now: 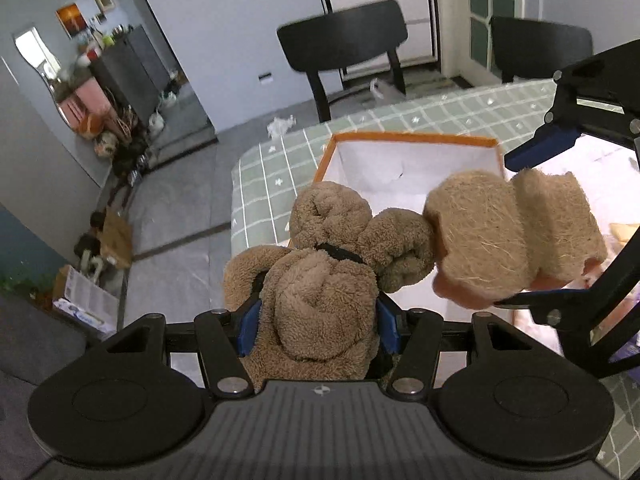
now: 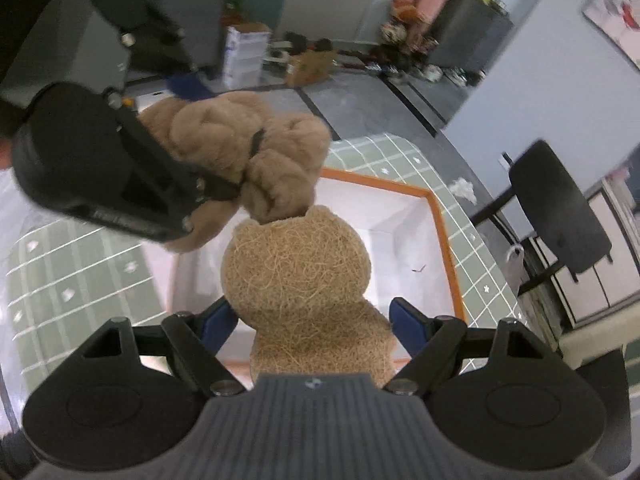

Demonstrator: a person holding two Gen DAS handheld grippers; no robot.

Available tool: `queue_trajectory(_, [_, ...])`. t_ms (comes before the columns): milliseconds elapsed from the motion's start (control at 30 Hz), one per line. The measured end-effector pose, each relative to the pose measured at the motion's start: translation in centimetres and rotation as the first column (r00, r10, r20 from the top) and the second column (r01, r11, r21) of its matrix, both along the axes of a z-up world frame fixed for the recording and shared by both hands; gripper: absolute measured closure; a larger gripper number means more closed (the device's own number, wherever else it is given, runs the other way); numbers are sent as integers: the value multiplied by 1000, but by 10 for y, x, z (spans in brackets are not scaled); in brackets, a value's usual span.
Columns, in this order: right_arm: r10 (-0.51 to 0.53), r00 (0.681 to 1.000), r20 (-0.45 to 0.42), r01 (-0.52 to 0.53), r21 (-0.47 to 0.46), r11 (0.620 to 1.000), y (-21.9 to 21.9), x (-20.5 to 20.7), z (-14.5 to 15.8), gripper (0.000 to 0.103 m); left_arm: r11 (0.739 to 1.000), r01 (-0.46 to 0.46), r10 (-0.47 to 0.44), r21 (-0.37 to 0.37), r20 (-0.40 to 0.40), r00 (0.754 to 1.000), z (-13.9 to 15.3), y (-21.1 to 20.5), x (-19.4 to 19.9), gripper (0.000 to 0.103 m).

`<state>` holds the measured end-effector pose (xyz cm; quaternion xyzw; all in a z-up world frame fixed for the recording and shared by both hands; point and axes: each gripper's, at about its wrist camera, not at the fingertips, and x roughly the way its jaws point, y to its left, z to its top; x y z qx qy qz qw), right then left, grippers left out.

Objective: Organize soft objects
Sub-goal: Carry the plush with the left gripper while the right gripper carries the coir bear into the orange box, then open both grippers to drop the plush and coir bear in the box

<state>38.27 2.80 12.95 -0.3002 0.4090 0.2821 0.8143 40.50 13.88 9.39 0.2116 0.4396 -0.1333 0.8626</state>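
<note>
My left gripper [image 1: 320, 328] is shut on a brown fleece towel rolled into a bear shape [image 1: 320, 280] with a black band around it. My right gripper [image 2: 312, 322] is shut on a tan fibrous loofah pad [image 2: 296, 264]. Both are held in the air over a white box with an orange rim [image 1: 400, 136], and the two soft objects touch each other. The left wrist view has the loofah pad [image 1: 512, 236] at the right, inside the right gripper [image 1: 516, 232]. In the right wrist view the towel bear [image 2: 240, 148] and left gripper [image 2: 208, 138] are at the upper left. The box [image 2: 444, 232] looks empty inside.
The box stands on a table with a green checked cloth [image 1: 280, 168], near its rounded corner. Two black chairs [image 1: 344, 40] [image 1: 540, 44] stand behind the table. Beyond the table's edge is grey floor [image 1: 180, 220] with a paper scrap [image 1: 282, 125], and boxes and clutter along the wall.
</note>
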Motion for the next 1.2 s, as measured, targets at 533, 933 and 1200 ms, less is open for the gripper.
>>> queue_trajectory(533, [-103, 983, -152, 104, 0, 995, 25, 70, -103, 22, 1000, -8, 11, 19, -198, 980, -62, 3, 40, 37])
queue_trajectory(933, [-54, 979, -195, 43, -62, 997, 43, 75, -140, 19, 996, 20, 0, 83, -239, 971, -82, -5, 38, 31])
queue_trajectory(1200, [-32, 983, -182, 19, -73, 997, 45, 68, -129, 11, 999, -22, 29, 39, -176, 984, -52, 1, 37, 31])
